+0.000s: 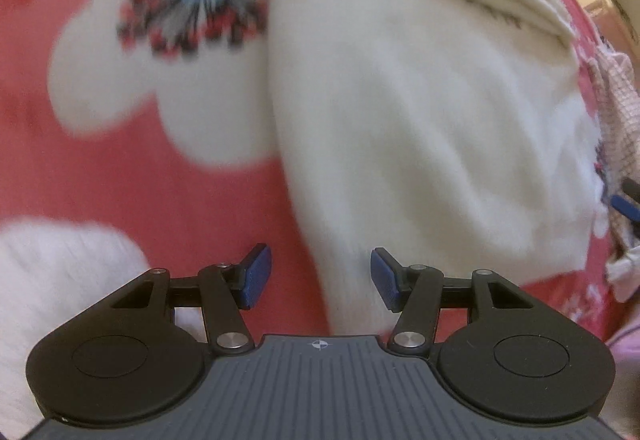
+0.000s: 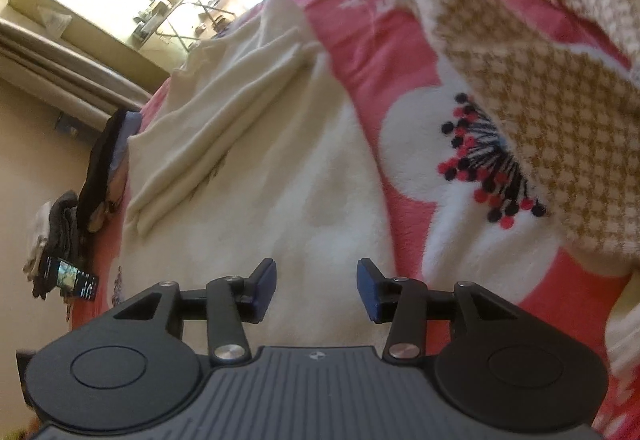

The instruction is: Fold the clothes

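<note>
A cream knitted garment [image 1: 420, 120] lies spread flat on a red blanket [image 1: 120, 180] printed with large white flowers. My left gripper [image 1: 320, 276] hovers close over the garment's left edge; its blue pads stand apart with nothing between them. In the right wrist view the same garment [image 2: 260, 180] fills the middle, with a folded-in part [image 2: 208, 112] lying on top of it at the far side. My right gripper [image 2: 316, 288] points down at the garment's near part, open and empty.
A brown-and-white houndstooth cloth [image 2: 540, 112] lies on the blanket [image 2: 360, 40] right of the garment. Dark clothes [image 2: 100, 168] are piled at the bed's left edge, with a dark flat object [image 2: 72, 276] close by. Furniture [image 2: 80, 0] stands beyond the bed.
</note>
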Demonstrator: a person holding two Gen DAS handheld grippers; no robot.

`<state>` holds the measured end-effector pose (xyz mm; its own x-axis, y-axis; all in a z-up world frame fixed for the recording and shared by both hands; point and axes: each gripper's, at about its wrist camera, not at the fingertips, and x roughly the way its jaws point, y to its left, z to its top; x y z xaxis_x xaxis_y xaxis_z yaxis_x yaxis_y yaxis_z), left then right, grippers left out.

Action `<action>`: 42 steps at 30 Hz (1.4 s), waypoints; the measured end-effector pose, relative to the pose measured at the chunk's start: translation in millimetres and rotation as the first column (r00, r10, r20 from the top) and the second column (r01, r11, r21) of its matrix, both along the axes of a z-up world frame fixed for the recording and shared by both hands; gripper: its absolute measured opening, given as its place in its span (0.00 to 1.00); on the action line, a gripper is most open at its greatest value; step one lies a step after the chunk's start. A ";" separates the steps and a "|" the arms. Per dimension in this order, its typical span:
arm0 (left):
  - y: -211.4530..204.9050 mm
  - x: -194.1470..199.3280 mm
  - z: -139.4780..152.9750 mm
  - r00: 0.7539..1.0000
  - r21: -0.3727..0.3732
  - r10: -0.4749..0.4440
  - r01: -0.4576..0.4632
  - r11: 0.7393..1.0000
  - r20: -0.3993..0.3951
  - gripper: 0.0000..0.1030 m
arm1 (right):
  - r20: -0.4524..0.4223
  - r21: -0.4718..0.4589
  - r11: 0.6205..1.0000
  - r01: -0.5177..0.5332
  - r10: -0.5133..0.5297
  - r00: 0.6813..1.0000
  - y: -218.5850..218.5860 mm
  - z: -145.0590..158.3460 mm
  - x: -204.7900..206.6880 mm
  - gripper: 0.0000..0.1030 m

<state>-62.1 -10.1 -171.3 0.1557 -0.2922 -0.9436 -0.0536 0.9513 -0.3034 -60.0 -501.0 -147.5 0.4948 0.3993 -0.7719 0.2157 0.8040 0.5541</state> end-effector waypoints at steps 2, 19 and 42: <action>-5.0 -6.1 -1.3 1.000 0.004 -0.006 0.006 1.000 0.029 0.53 | 0.011 0.012 1.000 0.009 -0.009 1.000 -1.1 -4.9 2.9 0.46; -9.8 -12.9 -13.5 0.999 -0.104 -0.035 0.037 0.994 0.019 0.35 | -0.316 0.236 0.965 0.110 -0.030 0.948 -19.4 -72.3 -43.4 0.37; 3.9 17.6 59.3 0.926 -0.210 0.056 0.025 0.977 0.372 0.08 | 0.021 0.200 0.980 0.013 -0.018 1.000 14.9 34.9 9.2 0.11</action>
<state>-44.5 -6.2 -112.0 0.4913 -0.4697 -0.7334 0.0886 0.8647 -0.4945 -50.8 -486.1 -112.7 0.5181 0.5366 -0.6661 0.2130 0.6733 0.7080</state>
